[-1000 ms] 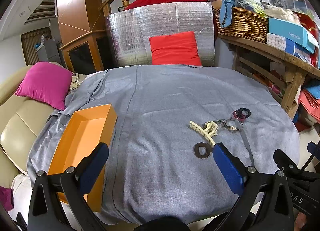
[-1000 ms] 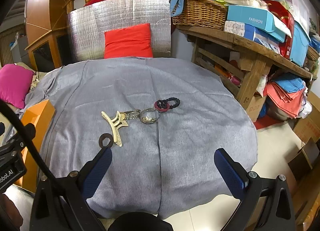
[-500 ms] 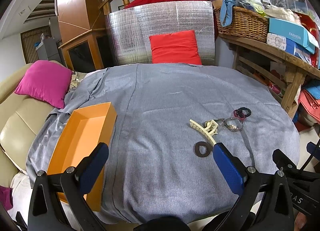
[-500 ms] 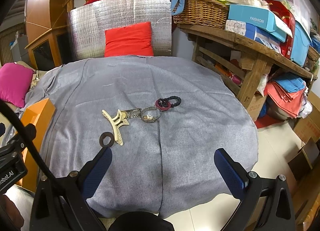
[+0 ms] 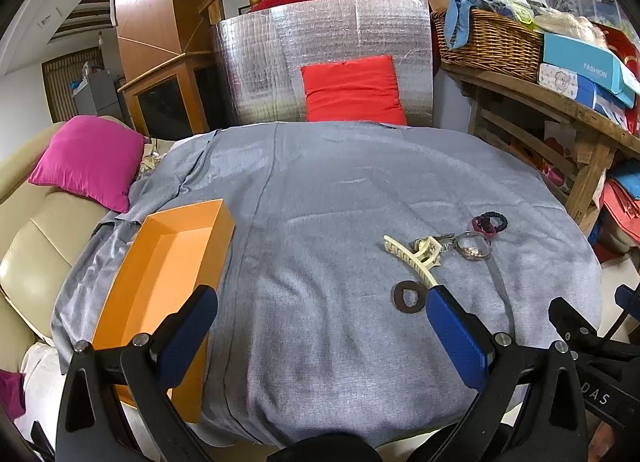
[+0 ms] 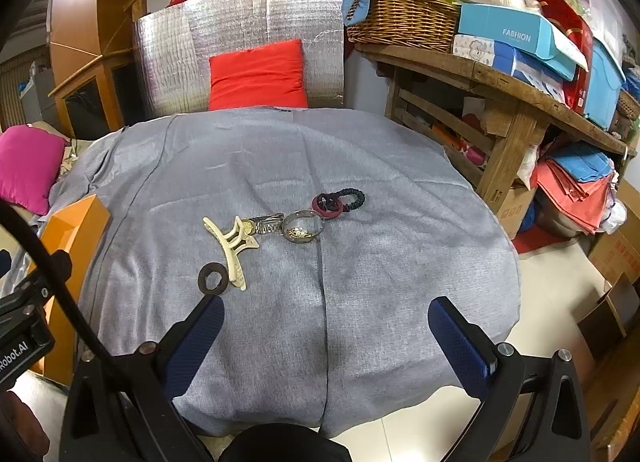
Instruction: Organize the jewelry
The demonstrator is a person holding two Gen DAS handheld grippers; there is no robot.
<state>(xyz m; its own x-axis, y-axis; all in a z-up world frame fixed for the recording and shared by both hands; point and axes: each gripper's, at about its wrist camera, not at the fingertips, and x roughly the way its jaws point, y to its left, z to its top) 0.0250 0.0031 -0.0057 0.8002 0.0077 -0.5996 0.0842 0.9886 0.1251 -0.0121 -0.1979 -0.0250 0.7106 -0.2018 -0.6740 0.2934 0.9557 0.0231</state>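
Observation:
A small pile of accessories lies on the grey cloth: a cream claw hair clip, a brown hair ring, a metal watch, a clear bangle with small beads, and maroon and dark scrunchies. The clip and the brown ring also show in the left wrist view. An empty orange box sits at the left. My left gripper is open and empty near the front edge. My right gripper is open and empty, short of the pile.
The round table wears a grey cloth. A red cushion leans on a silver panel behind it. A wooden shelf with a basket and boxes stands at the right. A pink cushion lies on a beige sofa at the left.
Both grippers have crept slightly forward toward the table. Nothing on the cloth has moved.

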